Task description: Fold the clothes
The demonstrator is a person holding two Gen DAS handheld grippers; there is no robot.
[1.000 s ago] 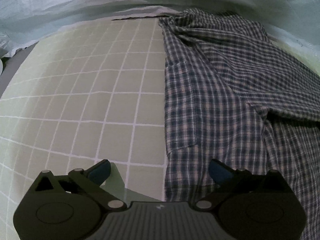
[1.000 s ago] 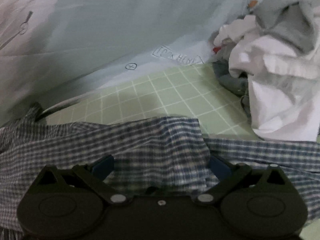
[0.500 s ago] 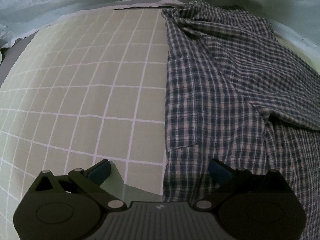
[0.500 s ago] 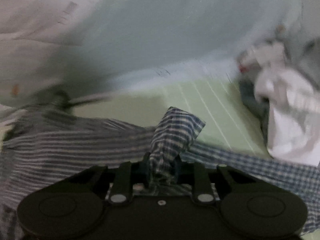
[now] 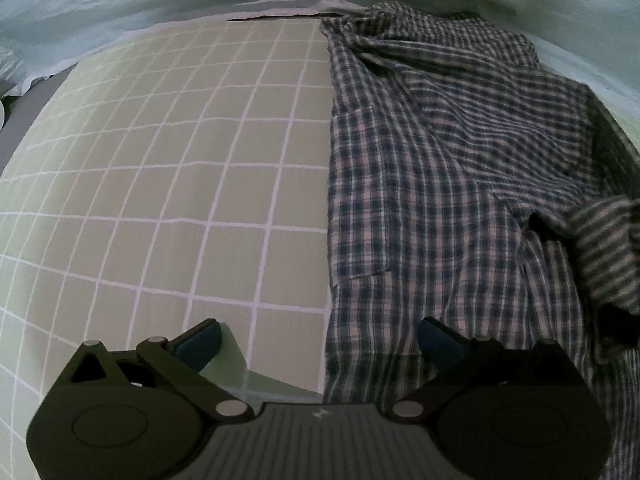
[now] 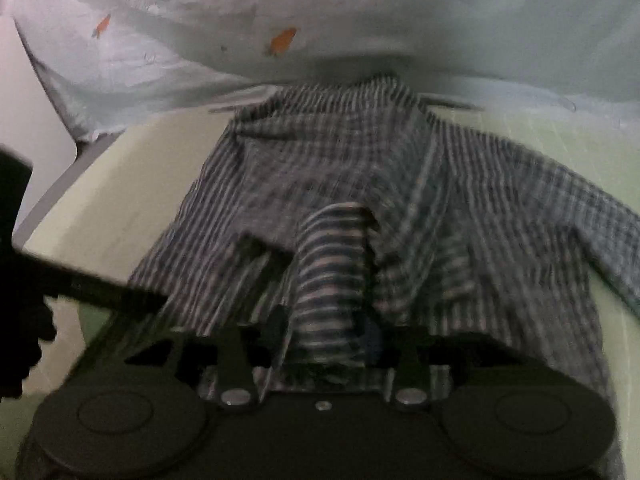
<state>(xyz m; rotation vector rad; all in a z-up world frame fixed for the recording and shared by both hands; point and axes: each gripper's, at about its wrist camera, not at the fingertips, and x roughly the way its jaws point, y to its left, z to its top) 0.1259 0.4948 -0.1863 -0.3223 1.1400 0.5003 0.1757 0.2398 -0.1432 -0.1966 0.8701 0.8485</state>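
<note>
A blue-and-white checked shirt (image 5: 420,168) lies spread on the green grid mat (image 5: 180,168), its collar towards the far edge. My left gripper (image 5: 320,344) hovers open over the shirt's near left edge, one finger above the mat and one above the cloth, with nothing held. In the right wrist view the shirt (image 6: 320,160) fills the middle. A bunched sleeve (image 6: 332,264) stands up between the fingers of my right gripper (image 6: 326,328), whose jaws are opening around it. The same raised sleeve (image 5: 600,248) shows blurred over the shirt's right side.
A pale, crumpled sheet with orange prints (image 6: 280,42) rises behind the mat. The mat's left edge meets a grey surface (image 5: 24,120). A dark shape (image 6: 24,272) juts in at the left of the right wrist view.
My right gripper shut on the sleeve, lifted it and swung it across over the shirt body; its fingers now stand wider apart. The pile of other clothes left its view. The left gripper stayed put.
</note>
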